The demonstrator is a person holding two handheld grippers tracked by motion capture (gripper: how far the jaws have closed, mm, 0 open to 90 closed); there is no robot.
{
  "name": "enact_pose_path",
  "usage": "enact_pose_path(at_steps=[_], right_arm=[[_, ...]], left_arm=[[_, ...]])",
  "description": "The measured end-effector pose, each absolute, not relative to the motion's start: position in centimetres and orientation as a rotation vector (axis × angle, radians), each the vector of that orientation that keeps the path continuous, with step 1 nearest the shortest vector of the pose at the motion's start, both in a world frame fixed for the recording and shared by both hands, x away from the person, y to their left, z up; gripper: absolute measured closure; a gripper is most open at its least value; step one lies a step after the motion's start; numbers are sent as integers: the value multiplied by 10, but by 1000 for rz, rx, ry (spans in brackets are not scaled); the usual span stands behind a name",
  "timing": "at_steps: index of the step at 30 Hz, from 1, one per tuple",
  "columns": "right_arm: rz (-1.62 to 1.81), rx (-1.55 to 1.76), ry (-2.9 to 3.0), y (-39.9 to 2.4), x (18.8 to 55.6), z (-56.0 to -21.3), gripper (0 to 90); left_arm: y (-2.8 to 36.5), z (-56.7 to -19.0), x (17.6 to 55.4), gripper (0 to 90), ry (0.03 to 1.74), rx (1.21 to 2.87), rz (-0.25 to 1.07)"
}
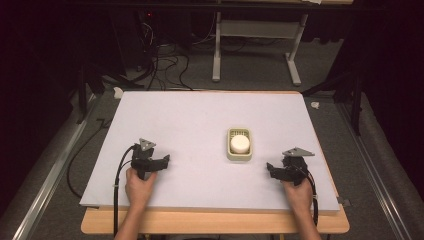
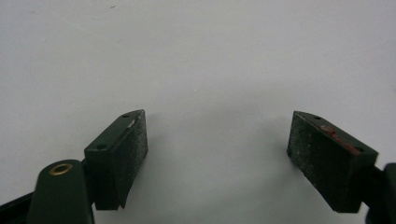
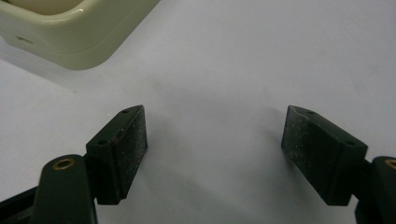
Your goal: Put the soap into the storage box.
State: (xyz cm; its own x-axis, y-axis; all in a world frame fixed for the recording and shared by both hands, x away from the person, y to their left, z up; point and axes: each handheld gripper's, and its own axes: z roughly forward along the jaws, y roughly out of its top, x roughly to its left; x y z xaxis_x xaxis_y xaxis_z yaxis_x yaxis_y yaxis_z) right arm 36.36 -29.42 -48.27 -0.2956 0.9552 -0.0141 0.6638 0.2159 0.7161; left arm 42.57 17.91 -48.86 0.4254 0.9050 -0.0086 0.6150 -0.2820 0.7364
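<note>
A cream soap dish (image 1: 239, 145) lies right of centre on the white table sheet (image 1: 200, 125), with a round white bar (image 1: 239, 143) in it. My left gripper (image 1: 162, 161) rests near the front left, held by a hand, jaws pointing right. In the left gripper view its jaws (image 2: 217, 140) stand wide apart over bare sheet, nothing between them. My right gripper (image 1: 271, 168) sits at the front right, jaws pointing left toward the dish. In the right gripper view its jaws (image 3: 215, 137) are apart and empty, and a corner of the dish (image 3: 74, 32) shows at the upper left.
The sheet lies on a wooden table whose edge (image 1: 215, 222) runs along the front. Cables (image 1: 162, 65) and a white frame's legs (image 1: 217, 55) stand on the dark floor beyond the far edge. A black cable (image 1: 117, 185) trails from the left gripper.
</note>
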Motion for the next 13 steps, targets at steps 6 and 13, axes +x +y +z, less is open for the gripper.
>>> enact_pose_path(at_steps=[6, 13], right_arm=[[850, 1493, 2039, -294, 364, -483, 229], [841, 1488, 2039, -294, 363, -483, 229]], left_arm=[[179, -489, 426, 206, 1280, 2008, 553], [179, -489, 426, 206, 1280, 2007, 551]])
